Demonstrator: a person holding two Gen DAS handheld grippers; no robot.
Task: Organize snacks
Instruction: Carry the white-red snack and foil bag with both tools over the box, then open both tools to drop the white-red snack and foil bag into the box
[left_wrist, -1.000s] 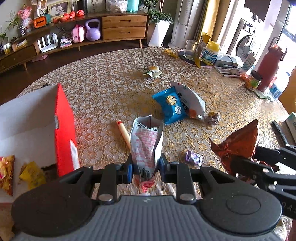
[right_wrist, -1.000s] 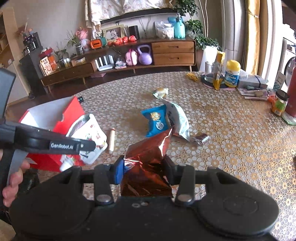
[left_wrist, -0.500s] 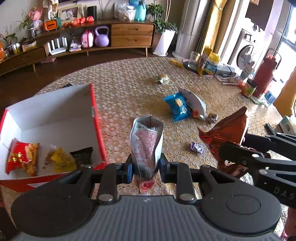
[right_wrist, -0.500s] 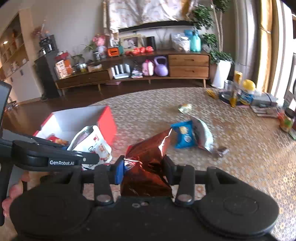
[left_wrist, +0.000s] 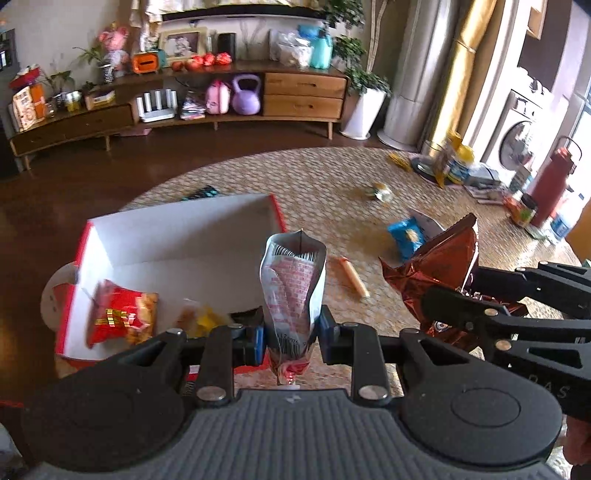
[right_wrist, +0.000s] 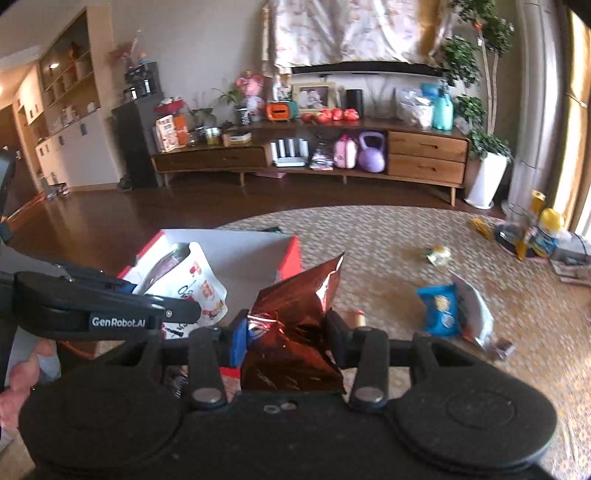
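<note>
My left gripper (left_wrist: 291, 334) is shut on a white snack pouch (left_wrist: 293, 280) with pink print, held upright over the near right corner of the red box (left_wrist: 184, 236). My right gripper (right_wrist: 286, 332) is shut on a crumpled copper-red foil bag (right_wrist: 295, 314), hanging beside the box's right wall. The foil bag (left_wrist: 439, 266) shows in the left wrist view too, and the white pouch (right_wrist: 192, 284) in the right wrist view. Inside the white-lined red box (right_wrist: 288, 258) lie a red snack bag (left_wrist: 122, 314) and a yellow packet (left_wrist: 199, 317).
On the patterned round table (left_wrist: 332, 192) lie a blue snack bag (left_wrist: 406, 236) with a white bag (right_wrist: 472, 306) beside it, an orange sausage stick (left_wrist: 352, 277) and a small wrapped snack (left_wrist: 380, 192). Bottles and a red flask (left_wrist: 550, 184) stand at the far right edge.
Both grippers have risen and moved left toward the red box with their bags. The box's inside and its snacks have come into view.
</note>
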